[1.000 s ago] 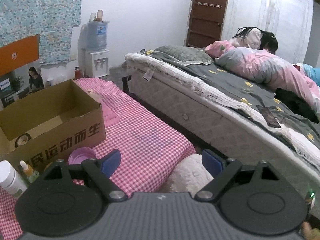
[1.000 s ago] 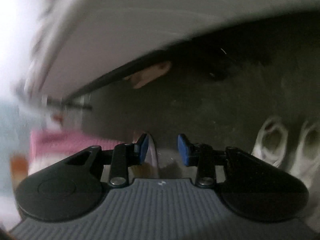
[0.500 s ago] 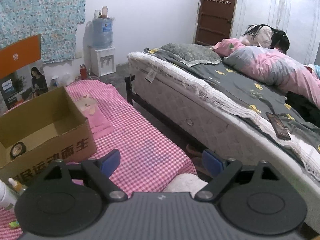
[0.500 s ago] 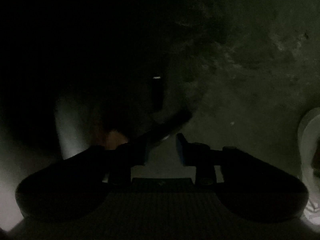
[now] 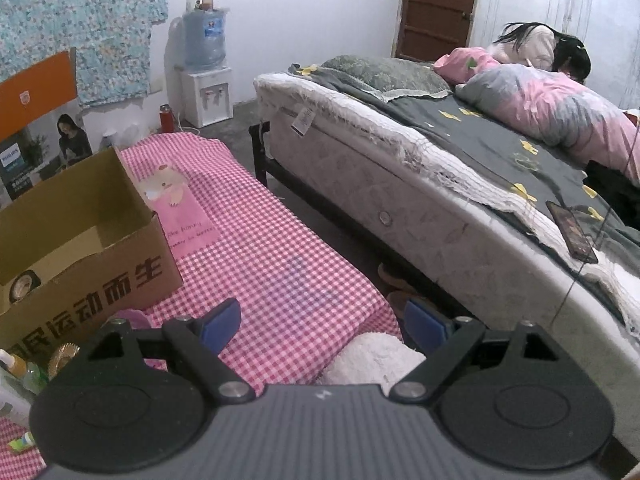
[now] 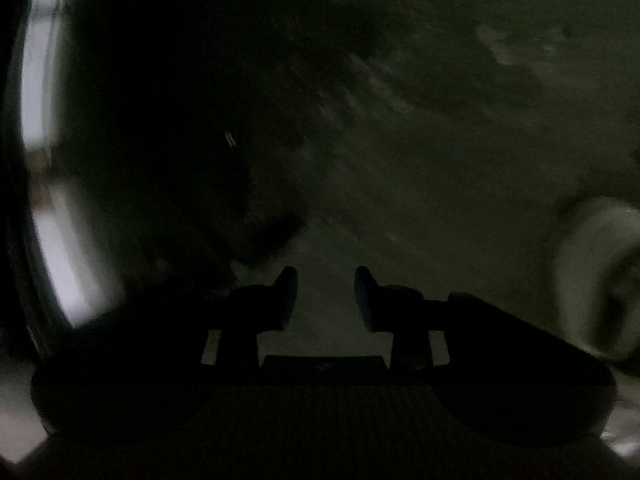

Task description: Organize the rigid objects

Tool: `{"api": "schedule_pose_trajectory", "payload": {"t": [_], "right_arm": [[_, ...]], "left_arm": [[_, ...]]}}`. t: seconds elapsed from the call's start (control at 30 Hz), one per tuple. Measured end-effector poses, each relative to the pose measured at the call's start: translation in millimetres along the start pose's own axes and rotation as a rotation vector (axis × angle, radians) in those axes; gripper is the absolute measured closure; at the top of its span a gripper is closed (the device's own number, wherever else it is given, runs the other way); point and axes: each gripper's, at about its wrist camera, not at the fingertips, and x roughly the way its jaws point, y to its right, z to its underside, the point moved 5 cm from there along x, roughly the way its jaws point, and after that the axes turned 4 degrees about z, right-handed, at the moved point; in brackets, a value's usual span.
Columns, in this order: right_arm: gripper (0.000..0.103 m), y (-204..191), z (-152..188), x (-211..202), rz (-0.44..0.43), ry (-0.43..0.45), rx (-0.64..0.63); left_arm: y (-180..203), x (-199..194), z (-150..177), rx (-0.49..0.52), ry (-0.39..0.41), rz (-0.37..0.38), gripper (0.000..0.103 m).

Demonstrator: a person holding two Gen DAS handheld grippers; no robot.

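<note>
Dim floor (image 6: 440,200) unchanged | right gripper (image 6: 326,298) gap wider, empty

Your left tool (image 5: 320,324) hangs with its jaws wide apart and empty above the near end of the pink-checked worktop (image 5: 280,264). To its left stands the open cardboard box (image 5: 80,240), small bottles (image 5: 18,372) just beside its front. The bed (image 5: 440,184) lies to the right.
</note>
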Motion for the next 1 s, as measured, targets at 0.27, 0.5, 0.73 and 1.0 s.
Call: {"api": "schedule_pose_trajectory", "payload": {"t": [0.27,0.5,0.73,1.0], "right_arm": [[0.070,-72.4,146.7,8.6,0.345,-0.132,-1.158],[0.070,-146.1,232.6,80.4,0.675,0.028,-2.043],[0.069,-162.0,227.6,174.5,1.088,0.133,-2.551],[0.052,-160.7,176.2,228.2,1.445,0.079,-2.721]], "left_arm": [[-16.1,-18.5,8.3,-0.024,0.032,0.027,0.013],[-32.0,-18.7,10.2,-0.058,0.040,0.013,0.013],[-48.6,4.6,8.8,-0.105,-0.009,-0.036,0.013],[-49.9,27.8,5.7,-0.107,-0.058,-0.059,0.013]]}}
